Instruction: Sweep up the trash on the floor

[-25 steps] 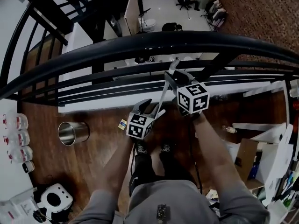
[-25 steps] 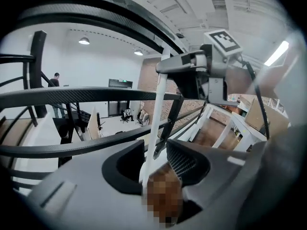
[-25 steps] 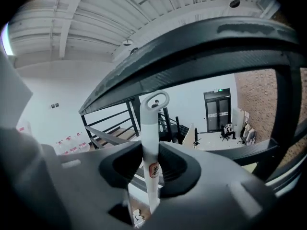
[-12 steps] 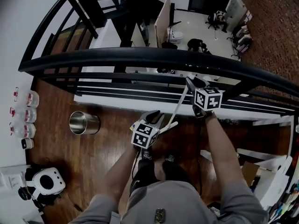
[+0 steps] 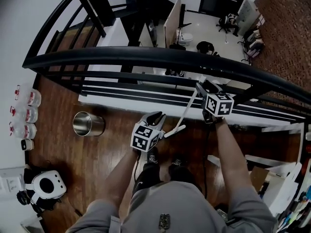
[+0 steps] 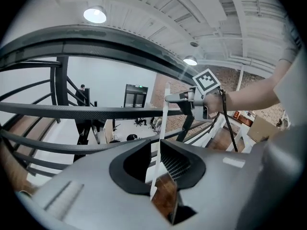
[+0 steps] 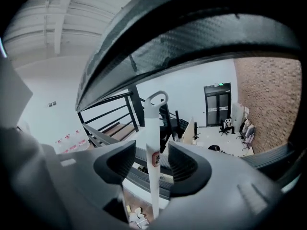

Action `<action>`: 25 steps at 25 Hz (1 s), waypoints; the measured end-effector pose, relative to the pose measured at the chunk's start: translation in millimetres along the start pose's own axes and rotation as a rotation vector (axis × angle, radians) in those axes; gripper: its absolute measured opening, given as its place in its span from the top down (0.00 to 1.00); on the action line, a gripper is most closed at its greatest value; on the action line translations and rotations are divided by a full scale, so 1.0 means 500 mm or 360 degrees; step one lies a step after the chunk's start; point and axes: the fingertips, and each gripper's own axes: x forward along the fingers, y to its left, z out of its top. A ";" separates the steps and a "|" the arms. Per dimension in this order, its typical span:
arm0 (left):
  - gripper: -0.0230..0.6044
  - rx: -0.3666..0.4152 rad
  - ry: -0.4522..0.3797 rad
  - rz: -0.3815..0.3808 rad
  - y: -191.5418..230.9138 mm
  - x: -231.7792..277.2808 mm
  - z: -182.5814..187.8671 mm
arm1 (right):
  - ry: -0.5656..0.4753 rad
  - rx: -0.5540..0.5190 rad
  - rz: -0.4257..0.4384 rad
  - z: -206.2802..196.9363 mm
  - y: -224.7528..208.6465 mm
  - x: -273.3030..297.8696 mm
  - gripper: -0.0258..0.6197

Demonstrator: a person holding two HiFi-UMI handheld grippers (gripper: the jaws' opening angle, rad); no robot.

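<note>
A long white handle point(image 5: 188, 108) of a sweeping tool, with a hang loop at its top, runs between both grippers; its lower end is hidden. In the left gripper view the handle point(image 6: 160, 123) passes between the jaws of my left gripper point(image 6: 156, 162), which have just been closing and now hold it. In the right gripper view the handle point(image 7: 152, 128) stands between the jaws of my right gripper point(image 7: 152, 164), which have just opened, leaving gaps on both sides. In the head view my left gripper point(image 5: 155, 116) is low on the handle and my right gripper point(image 5: 200, 87) is near its top. Pale trash scraps point(image 7: 136, 217) lie on the floor below.
A curved black railing point(image 5: 146, 57) runs right in front of both grippers, with a lower floor beyond it. A steel bin point(image 5: 89, 124) stands on the wood floor to the left. Bottles point(image 5: 24, 114) and a white device point(image 5: 46, 186) line the left wall; boxes are at the right.
The left gripper has shifted left and up along the handle. The handle leans more to the left from the right gripper. The railing now sits higher in the head view.
</note>
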 end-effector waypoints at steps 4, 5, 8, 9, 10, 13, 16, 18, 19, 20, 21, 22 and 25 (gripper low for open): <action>0.95 -0.0006 -0.0073 -0.0023 0.031 -0.043 0.027 | -0.0039 0.0094 -0.0111 -0.034 0.018 -0.067 0.67; 0.95 -0.0010 -0.0100 -0.0047 0.029 -0.058 0.042 | -0.0065 0.0113 -0.0135 -0.032 0.030 -0.097 0.69; 0.95 -0.0002 -0.0178 -0.0127 -0.005 -0.123 0.087 | -0.0167 0.0137 -0.0167 -0.007 0.100 -0.202 0.83; 0.95 0.0011 -0.0192 -0.0148 -0.019 -0.147 0.094 | -0.0204 0.0130 -0.0159 0.003 0.132 -0.234 0.88; 0.95 0.0030 -0.0198 -0.0165 -0.031 -0.168 0.097 | -0.0241 0.0115 -0.0141 0.012 0.167 -0.260 0.92; 0.95 0.0085 -0.0212 -0.0203 -0.065 -0.221 0.097 | -0.0333 0.0063 -0.0045 0.036 0.269 -0.320 0.96; 0.95 0.0105 -0.0274 -0.0206 -0.110 -0.273 0.100 | -0.0418 0.0004 0.0067 0.058 0.347 -0.379 0.96; 0.95 0.0108 -0.0314 -0.0163 -0.135 -0.311 0.102 | -0.0463 -0.0042 0.0125 0.068 0.390 -0.418 0.96; 0.95 0.0107 -0.0329 -0.0134 -0.147 -0.329 0.100 | -0.0477 -0.0064 0.0154 0.069 0.409 -0.436 0.96; 0.95 0.0106 -0.0341 -0.0103 -0.160 -0.347 0.097 | -0.0481 -0.0089 0.0184 0.065 0.428 -0.453 0.96; 0.95 0.0104 -0.0353 -0.0075 -0.175 -0.365 0.092 | -0.0478 -0.0118 0.0212 0.059 0.445 -0.469 0.96; 0.95 0.0100 -0.0369 -0.0051 -0.191 -0.383 0.088 | -0.0474 -0.0147 0.0236 0.051 0.461 -0.485 0.96; 0.95 0.0090 -0.0433 0.0009 -0.243 -0.433 0.086 | -0.0497 -0.0179 0.0313 0.039 0.496 -0.538 0.96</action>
